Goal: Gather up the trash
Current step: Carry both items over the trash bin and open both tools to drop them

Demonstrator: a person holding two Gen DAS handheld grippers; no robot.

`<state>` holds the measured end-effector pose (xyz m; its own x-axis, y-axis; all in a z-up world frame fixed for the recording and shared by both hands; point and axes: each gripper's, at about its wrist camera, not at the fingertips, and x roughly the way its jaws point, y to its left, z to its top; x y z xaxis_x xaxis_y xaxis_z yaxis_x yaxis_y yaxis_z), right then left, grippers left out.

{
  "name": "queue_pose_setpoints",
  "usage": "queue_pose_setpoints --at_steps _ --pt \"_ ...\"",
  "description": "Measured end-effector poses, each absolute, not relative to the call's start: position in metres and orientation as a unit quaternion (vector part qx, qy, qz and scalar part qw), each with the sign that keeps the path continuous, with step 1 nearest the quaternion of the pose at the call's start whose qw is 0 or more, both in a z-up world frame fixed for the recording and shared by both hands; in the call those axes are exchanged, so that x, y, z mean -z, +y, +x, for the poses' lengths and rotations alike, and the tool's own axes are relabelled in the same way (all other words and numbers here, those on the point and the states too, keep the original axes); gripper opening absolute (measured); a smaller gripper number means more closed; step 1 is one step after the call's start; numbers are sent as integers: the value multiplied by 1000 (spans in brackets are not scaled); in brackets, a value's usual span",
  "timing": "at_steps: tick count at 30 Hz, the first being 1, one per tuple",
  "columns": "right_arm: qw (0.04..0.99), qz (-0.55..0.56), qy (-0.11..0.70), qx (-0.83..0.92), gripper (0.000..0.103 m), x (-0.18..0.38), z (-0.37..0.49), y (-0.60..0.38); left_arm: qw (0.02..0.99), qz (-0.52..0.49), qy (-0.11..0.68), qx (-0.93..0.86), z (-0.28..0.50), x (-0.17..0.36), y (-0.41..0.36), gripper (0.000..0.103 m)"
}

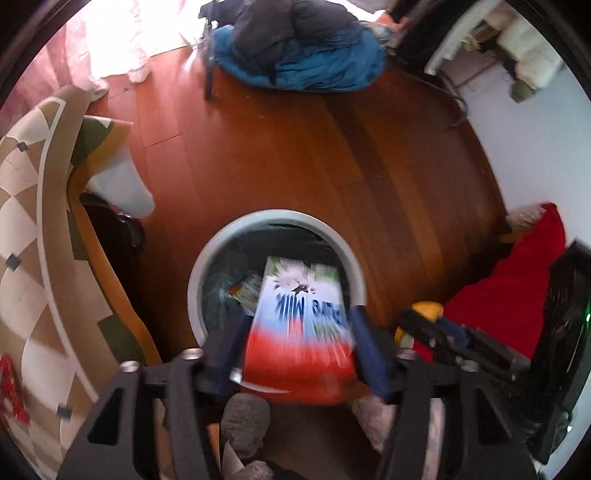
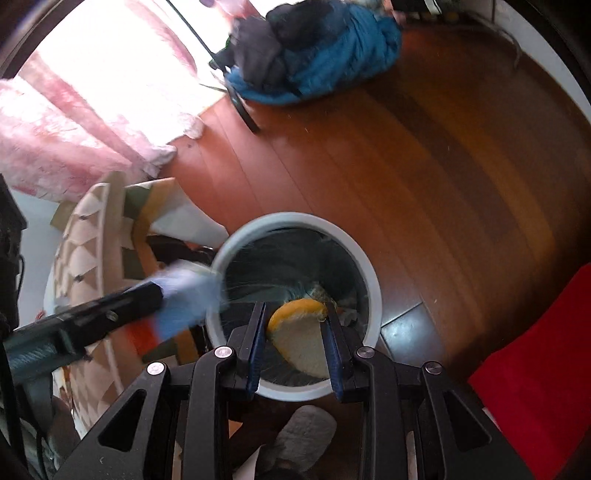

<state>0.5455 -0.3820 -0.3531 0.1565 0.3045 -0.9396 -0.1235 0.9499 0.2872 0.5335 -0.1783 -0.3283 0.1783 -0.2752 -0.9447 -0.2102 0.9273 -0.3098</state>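
Two tools: the left tool (image 1: pixel 297 332) and the right tool (image 2: pixel 295 328). One bin (image 2: pixel 373 295), round with a pale rim. One carton (image 1: pixel 299 325), red, white and blue. One peel (image 2: pixel 301 338), yellow outside and pale inside. One small wrapper (image 1: pixel 246 291) lies inside the bin. One blue coat (image 1: pixel 317 70), with one dark garment (image 1: pixel 280 26) piled on it. One red cloth (image 1: pixel 513 291). One patterned rug (image 1: pixel 29 229). One pink curtain (image 2: pixel 66 140). Two grey slippers: one (image 1: pixel 245 421) below the left tool, the other (image 2: pixel 306 435) below the right tool.
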Motion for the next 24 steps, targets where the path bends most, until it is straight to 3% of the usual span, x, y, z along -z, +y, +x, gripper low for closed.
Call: queue_pose_setpoints --at_steps 1,2,3,4,6,9,11,24 --pt "749 84 641 -146 31 365 550 -384 744 -189 641 13 536 332 -177 79" --pt "744 89 646 -146 31 373 553 -385 745 -187 640 4 537 334 -174 81" --pt "741 90 649 -144 40 378 555 -386 746 -183 640 -9 536 337 -172 82" --pt "742 91 650 -138 61 385 557 -387 746 -180 641 -14 534 338 -172 85" --pt "745 91 649 -128 84 388 555 -389 752 -148 641 -42 527 338 -171 91" --pt "746 85 651 -110 87 391 549 -389 759 -110 637 -75 514 338 -172 91" --pt "749 72 650 -101 102 390 541 -389 762 -95 633 -94 503 339 -171 91" --pt "774 -26 630 -61 103 352 499 -378 761 -85 633 -113 449 326 -184 91"
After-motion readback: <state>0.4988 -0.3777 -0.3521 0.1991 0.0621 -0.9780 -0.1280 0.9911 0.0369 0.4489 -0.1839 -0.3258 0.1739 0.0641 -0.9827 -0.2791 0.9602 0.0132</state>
